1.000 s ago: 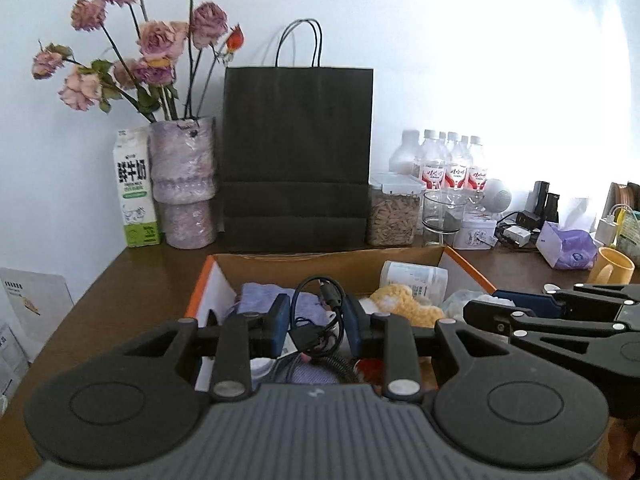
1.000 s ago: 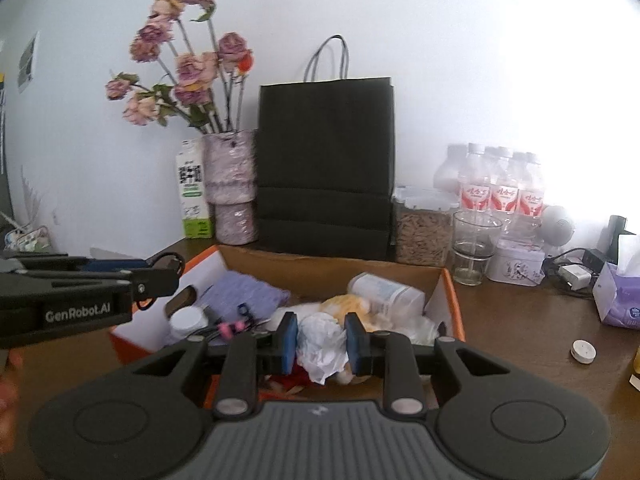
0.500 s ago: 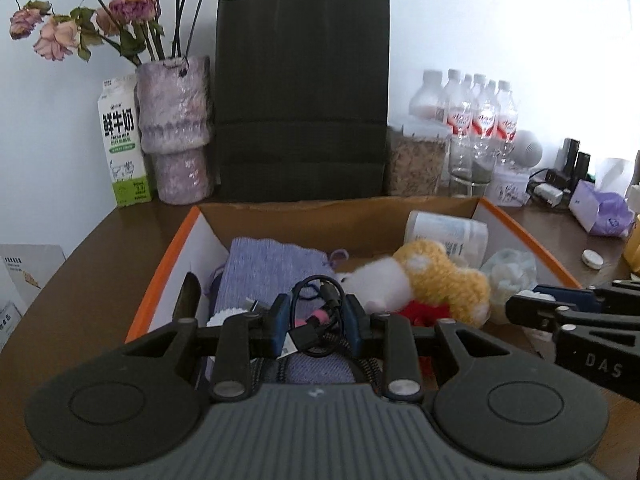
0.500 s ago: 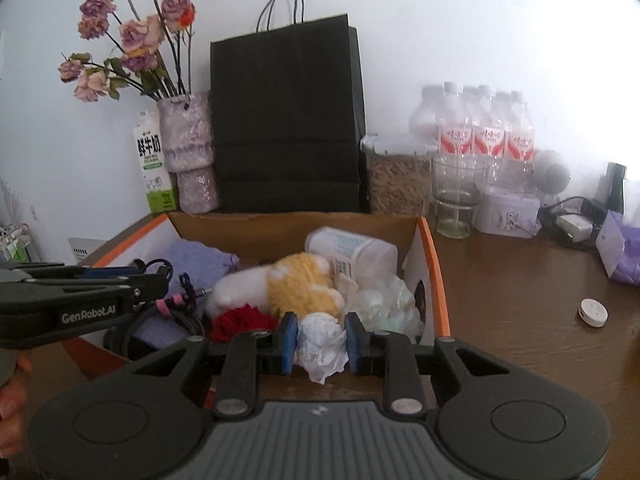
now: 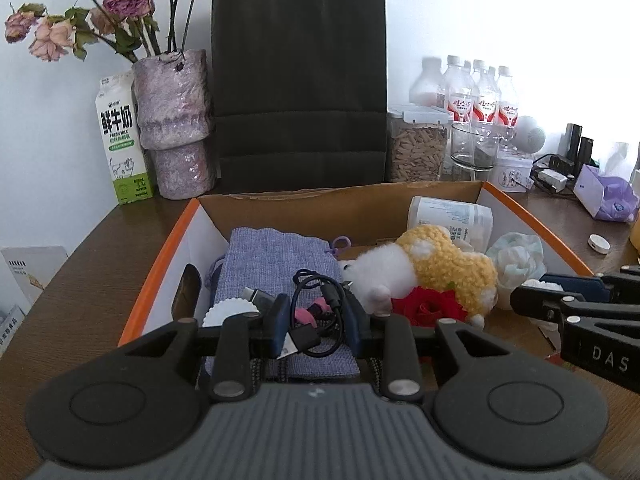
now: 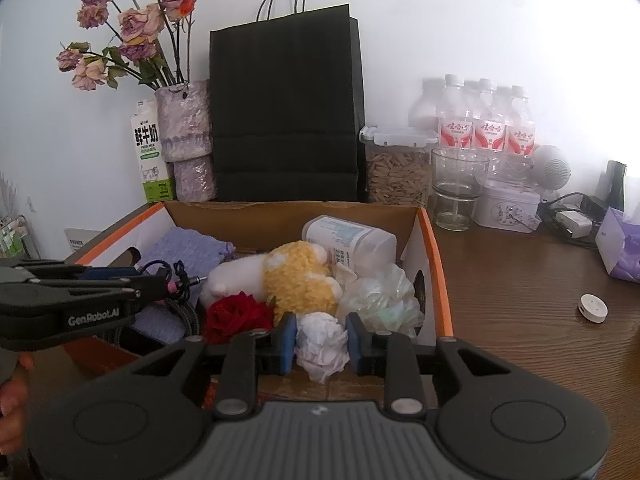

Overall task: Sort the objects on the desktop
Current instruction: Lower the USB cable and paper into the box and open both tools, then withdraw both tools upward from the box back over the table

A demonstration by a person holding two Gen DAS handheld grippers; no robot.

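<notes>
An orange-edged cardboard box (image 5: 160, 264) holds a purple knit pouch (image 5: 276, 256), a yellow and white plush toy (image 5: 440, 268), a red rose (image 5: 428, 308), a white bottle (image 5: 452, 216) and a pale mesh ball (image 5: 520, 256). My left gripper (image 5: 316, 320) is shut on a coiled black cable (image 5: 316, 312) over the pouch. My right gripper (image 6: 322, 340) is shut on a crumpled white paper ball (image 6: 322, 344) at the box's near right corner (image 6: 436, 280). The left gripper also shows in the right wrist view (image 6: 160, 284).
Behind the box stand a black paper bag (image 5: 300, 84), a vase of dried roses (image 5: 172, 120), a milk carton (image 5: 122, 140), a grain jar (image 5: 418, 148), a glass (image 6: 458, 184) and several water bottles (image 6: 484, 124). A tissue pack (image 6: 622, 244) and a white disc (image 6: 592, 308) lie on the right.
Both grippers have come lower and closer over the box, still gripping the cable and the paper ball. The box contents now fill more of both views.
</notes>
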